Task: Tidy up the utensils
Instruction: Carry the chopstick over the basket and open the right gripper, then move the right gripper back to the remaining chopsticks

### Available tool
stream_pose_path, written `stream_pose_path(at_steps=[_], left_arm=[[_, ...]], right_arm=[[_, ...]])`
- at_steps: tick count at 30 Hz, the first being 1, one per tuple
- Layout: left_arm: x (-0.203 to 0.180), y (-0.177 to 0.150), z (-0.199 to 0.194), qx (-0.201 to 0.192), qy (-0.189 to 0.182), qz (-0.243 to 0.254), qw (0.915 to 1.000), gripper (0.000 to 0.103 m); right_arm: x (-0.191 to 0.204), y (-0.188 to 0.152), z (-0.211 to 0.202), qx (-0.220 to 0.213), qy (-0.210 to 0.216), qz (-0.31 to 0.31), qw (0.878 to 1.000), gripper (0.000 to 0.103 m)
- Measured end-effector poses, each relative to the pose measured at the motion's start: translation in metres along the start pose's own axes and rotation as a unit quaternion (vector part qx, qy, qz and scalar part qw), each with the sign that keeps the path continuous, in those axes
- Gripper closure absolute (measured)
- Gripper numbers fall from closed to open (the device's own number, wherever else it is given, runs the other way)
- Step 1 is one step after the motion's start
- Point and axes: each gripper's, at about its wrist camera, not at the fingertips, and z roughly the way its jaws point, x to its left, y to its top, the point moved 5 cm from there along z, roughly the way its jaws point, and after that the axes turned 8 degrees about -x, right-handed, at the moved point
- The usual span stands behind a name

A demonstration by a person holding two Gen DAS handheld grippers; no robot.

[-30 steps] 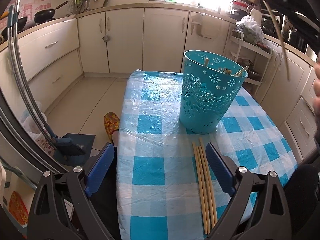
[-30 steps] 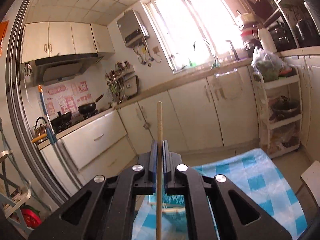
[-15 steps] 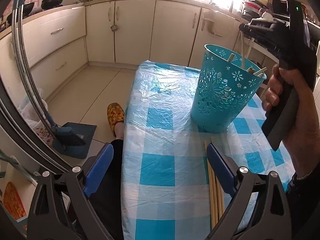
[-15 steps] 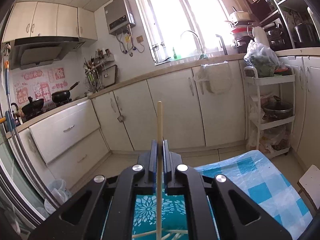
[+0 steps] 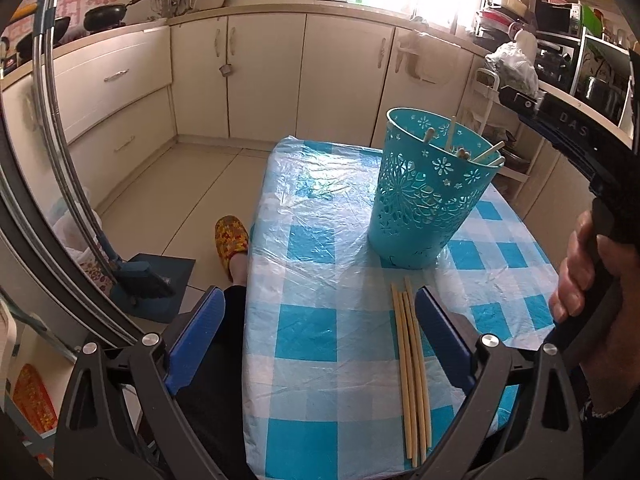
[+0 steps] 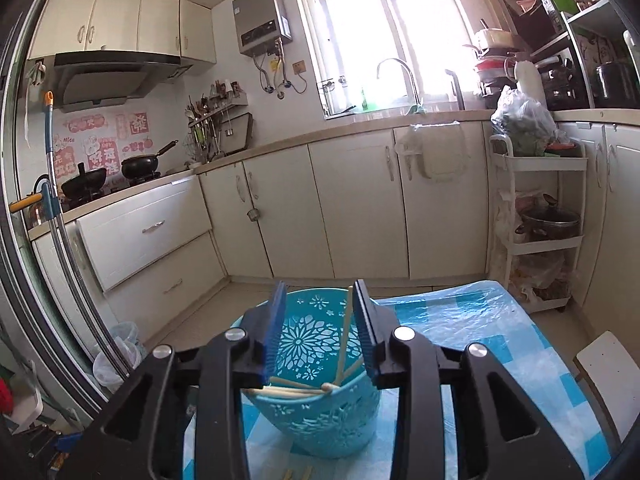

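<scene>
a: where are my grippers sitting?

b: my left gripper (image 5: 318, 332) hangs low over the near end of the table (image 5: 304, 240), its blue pads spread wide with nothing between them. my right gripper (image 6: 320, 328) is up over the teal basket (image 6: 316, 364), jaws parted and empty.

a: and the utensils?

b: a bundle of loose chopsticks (image 5: 412, 376) lies flat on the checked cloth at about 5 o'clock from the centre of the left wrist view, just inside the left gripper's right pad, tips pointing at the basket. i cannot tell whether the pad touches them.

a: what's in the basket?

b: several chopsticks in the basket (image 6: 304, 388) rest across its near rim, and one leaning chopstick (image 6: 345, 332) stands tilted between my right gripper's pads, touching neither as far as i can see.

a: where's the basket on the table?

b: in the left wrist view it stands upright at 1 o'clock, just beyond the loose bundle. my right hand (image 5: 576, 276) grips the handle at 3 o'clock.
</scene>
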Motion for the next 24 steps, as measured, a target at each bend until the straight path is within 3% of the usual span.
stream_pose_path(at_steps=[5,10,13,16,24], left_arm=[[0.002,-0.001,-0.015,-0.01,0.0,0.002,0.9999,0.01],[0.008,-0.009,-0.024,-0.006,0.003,-0.006,1.0,0.01],[0.012,-0.015,-0.032,-0.005,0.007,-0.003,1.0,0.01],[0.016,-0.02,-0.043,-0.008,0.009,-0.001,0.9999,0.01],[0.029,-0.02,-0.061,-0.019,0.013,-0.009,0.9997,0.009]], right_arm=[[-0.002,-0.013,-0.048,0.004,-0.008,0.007,1.0,0.064],[0.005,-0.099,-0.058,0.135,-0.008,0.009,0.991,0.064],[0.013,-0.143,-0.053,0.2,0.001,0.012,0.98,0.073],[0.019,-0.16,-0.041,0.232,0.007,0.001,0.973,0.079],[0.025,-0.178,-0.009,0.264,-0.013,-0.01,0.964,0.083]])
